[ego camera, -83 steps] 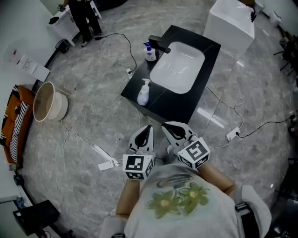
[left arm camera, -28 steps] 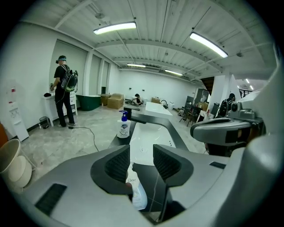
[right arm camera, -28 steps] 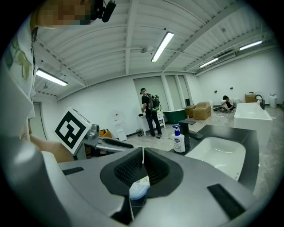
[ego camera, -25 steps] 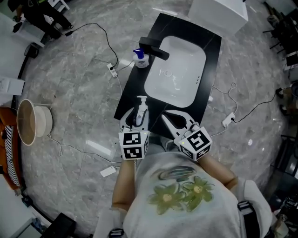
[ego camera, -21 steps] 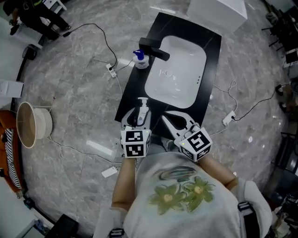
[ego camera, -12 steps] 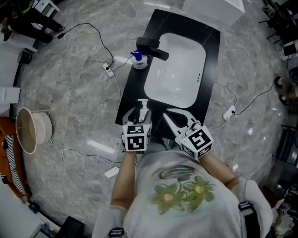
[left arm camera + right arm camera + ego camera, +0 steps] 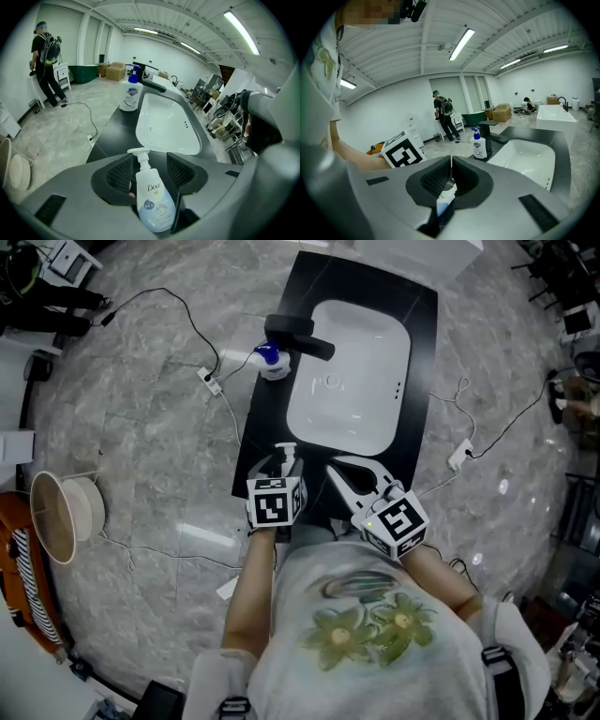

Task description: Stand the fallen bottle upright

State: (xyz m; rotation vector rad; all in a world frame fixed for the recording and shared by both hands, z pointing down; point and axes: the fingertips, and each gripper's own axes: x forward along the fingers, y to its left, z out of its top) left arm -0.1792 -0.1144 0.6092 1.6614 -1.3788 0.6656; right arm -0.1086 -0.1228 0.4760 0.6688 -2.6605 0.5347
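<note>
A white and pale-blue pump bottle (image 7: 285,455) lies on its side at the front left corner of the black counter (image 7: 263,423), pump head toward the sink. My left gripper (image 7: 280,465) hangs over it, pointing steeply down. In the left gripper view the bottle (image 7: 152,204) lies between the jaws of the left gripper (image 7: 149,169), which stand wide and clear of its neck. My right gripper (image 7: 336,470) hovers just right of the bottle, pads together with nothing between them. In the right gripper view a bit of the bottle (image 7: 443,204) shows below the right gripper (image 7: 451,176).
A white sink basin (image 7: 309,413) is set in the counter, with a black faucet (image 7: 298,334) at its far left. A blue-capped soap bottle (image 7: 270,360) stands beside the faucet. Cables and a power strip (image 7: 208,381) lie on the marble floor; a pale bucket (image 7: 56,521) stands at left.
My left gripper has sunk over the lying bottle and tipped more steeply downward, with its jaws spread wider. The right gripper has drifted slightly and stays shut.
</note>
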